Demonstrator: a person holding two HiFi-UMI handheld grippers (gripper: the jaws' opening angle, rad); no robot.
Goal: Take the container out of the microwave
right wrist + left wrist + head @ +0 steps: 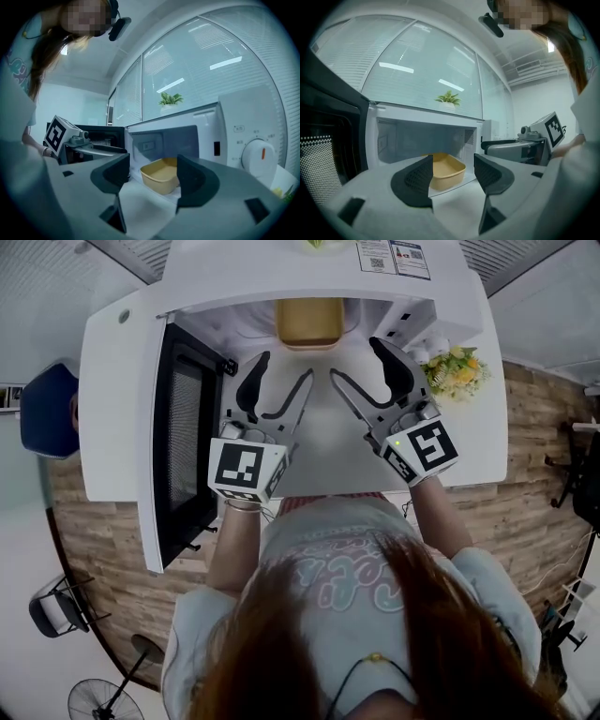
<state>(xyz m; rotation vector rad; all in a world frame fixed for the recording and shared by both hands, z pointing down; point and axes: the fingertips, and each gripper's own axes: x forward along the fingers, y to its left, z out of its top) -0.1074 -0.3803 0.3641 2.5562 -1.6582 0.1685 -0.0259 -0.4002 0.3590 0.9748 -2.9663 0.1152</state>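
Note:
A shallow yellow container (pixel 308 322) sits inside the open white microwave (pixel 131 352), near the front of its cavity. It shows past the jaws as the container (pixel 446 169) in the left gripper view and as the container (pixel 161 175) in the right gripper view. My left gripper (pixel 284 381) is open in front of the cavity, short of the container's left side. Held open too, my right gripper (pixel 357 360) hangs in front of the container's right side. Neither touches it.
The microwave door (pixel 180 442) stands swung open at the left, close beside my left gripper. A control dial (pixel 258 157) is on the microwave's right panel. A bunch of flowers (pixel 457 370) lies right of the microwave on the white counter (pixel 323 451). A small plant (pixel 448 99) stands on top.

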